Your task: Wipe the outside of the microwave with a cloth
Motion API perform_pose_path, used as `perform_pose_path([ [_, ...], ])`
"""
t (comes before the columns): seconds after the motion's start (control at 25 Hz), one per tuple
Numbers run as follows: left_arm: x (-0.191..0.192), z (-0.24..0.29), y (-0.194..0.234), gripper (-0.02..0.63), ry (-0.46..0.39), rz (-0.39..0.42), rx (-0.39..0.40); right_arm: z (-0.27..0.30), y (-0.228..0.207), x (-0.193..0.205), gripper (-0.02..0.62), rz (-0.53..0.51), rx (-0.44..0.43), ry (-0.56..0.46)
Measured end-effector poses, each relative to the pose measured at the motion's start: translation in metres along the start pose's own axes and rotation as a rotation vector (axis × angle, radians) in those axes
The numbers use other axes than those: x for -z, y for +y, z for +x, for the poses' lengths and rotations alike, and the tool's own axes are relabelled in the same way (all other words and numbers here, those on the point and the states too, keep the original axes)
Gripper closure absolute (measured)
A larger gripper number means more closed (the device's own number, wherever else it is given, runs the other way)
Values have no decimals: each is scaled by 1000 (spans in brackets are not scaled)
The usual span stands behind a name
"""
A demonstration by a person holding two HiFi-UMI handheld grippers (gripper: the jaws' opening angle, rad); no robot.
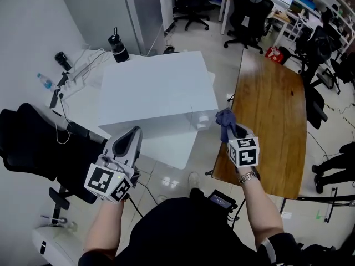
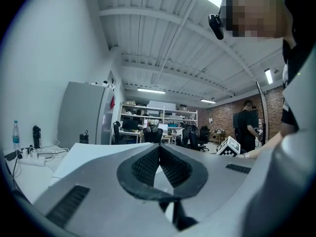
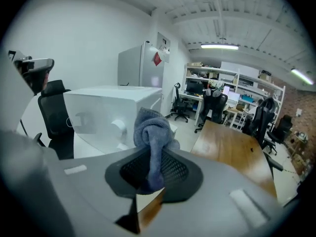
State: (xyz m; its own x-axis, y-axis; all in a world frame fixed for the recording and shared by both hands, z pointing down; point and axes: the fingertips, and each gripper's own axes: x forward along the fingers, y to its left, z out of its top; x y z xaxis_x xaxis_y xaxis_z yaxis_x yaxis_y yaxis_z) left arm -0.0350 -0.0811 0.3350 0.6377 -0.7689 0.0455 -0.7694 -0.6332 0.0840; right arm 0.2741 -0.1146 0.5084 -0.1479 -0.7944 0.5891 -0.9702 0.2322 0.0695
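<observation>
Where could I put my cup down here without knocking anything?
The wooden table, right of the microwave, is almost all bare. The white table has a bare strip in front of the microwave. Left of the microwave it is crowded: cables, a bottle, a flask.

My head camera looks steeply down from above onto the microwave (image 1: 158, 87), with the left tongs (image 1: 132, 133) and right tongs (image 1: 233, 131) at the bottom of its frame. The left gripper view sits low and close, facing level across the microwave's white top toward the far shelves (image 2: 158, 113). The right gripper view faces the microwave's side from nearby, tilted downward, with the wooden table (image 3: 232, 147) at its right. All three views share the microwave; the head view and right gripper view also share the wooden table.
</observation>
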Motion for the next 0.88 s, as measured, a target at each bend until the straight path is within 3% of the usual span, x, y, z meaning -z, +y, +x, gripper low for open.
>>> perform_pose_path([
  [0.4, 0, -54, 11, 601, -34, -6, 9, -55, 104, -32, 541, -62, -88, -129],
  [0.88, 3, -147, 62, 601, -46, -3, -151, -40, 287, -67, 540, -246, -371, -259],
])
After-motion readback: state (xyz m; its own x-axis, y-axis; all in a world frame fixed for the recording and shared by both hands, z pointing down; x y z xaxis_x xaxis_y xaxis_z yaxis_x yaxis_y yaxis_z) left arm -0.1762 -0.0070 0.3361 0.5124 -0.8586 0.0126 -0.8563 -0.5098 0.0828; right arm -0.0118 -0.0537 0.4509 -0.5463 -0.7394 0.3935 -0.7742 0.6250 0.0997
